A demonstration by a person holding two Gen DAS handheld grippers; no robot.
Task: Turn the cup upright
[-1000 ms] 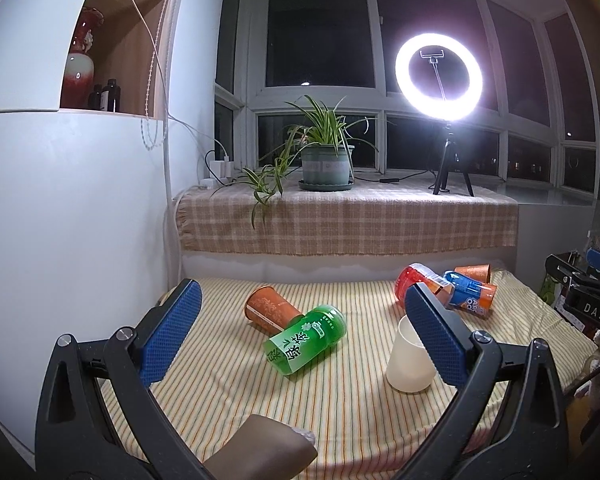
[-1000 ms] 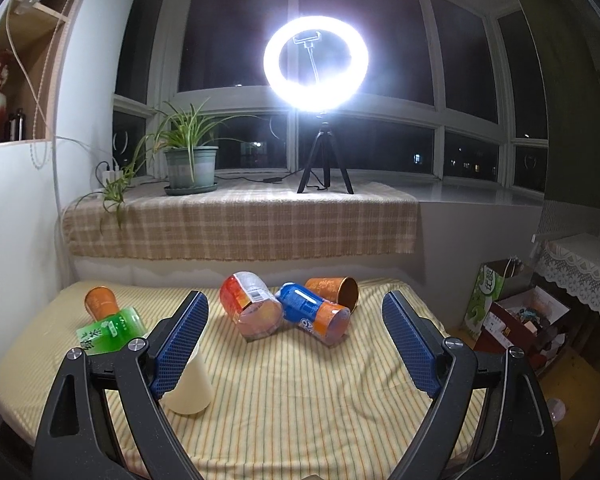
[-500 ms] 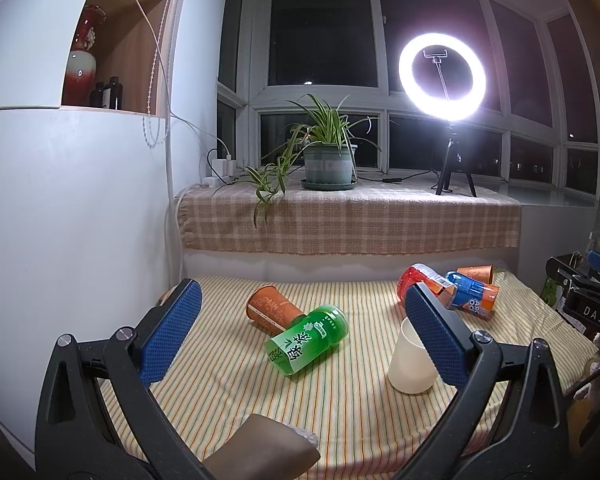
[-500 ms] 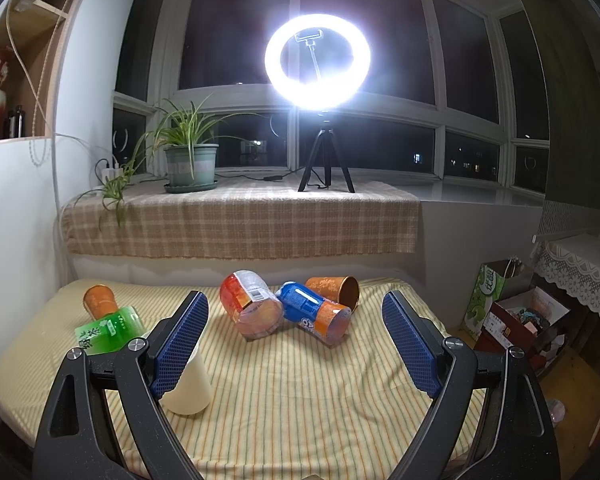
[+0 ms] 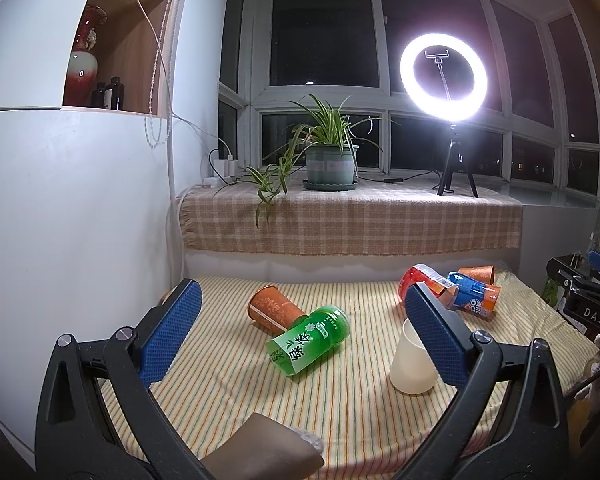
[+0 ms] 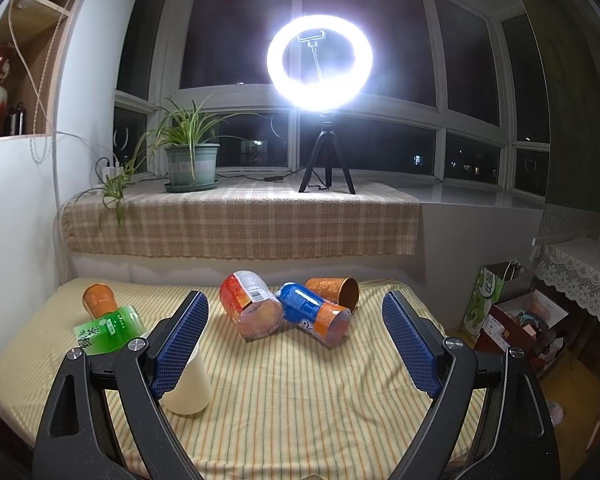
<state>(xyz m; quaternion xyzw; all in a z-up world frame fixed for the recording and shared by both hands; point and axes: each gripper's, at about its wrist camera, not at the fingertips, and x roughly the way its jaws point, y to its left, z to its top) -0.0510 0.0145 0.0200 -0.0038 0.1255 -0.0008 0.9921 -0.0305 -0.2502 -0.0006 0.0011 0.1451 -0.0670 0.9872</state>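
Cup (image 5: 412, 364), cream and mouth-down on the striped table (image 5: 228, 380), stands with its axis vertical just beyond the left tongs' (image 5: 300, 340) right pad, nearer them than the right tongs (image 6: 296, 344), both spread wide and empty.

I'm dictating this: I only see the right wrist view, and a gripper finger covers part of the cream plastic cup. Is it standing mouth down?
Observer: In the left wrist view the cream plastic cup is wider at the bottom than the top, so it is likely mouth down on the striped cloth.
Operator: Is anything touching it?
Observer: No. The green labelled cup lies on its side to its left, clear of it.
Operator: And the left gripper?
Observer: The left gripper is open and holds nothing.
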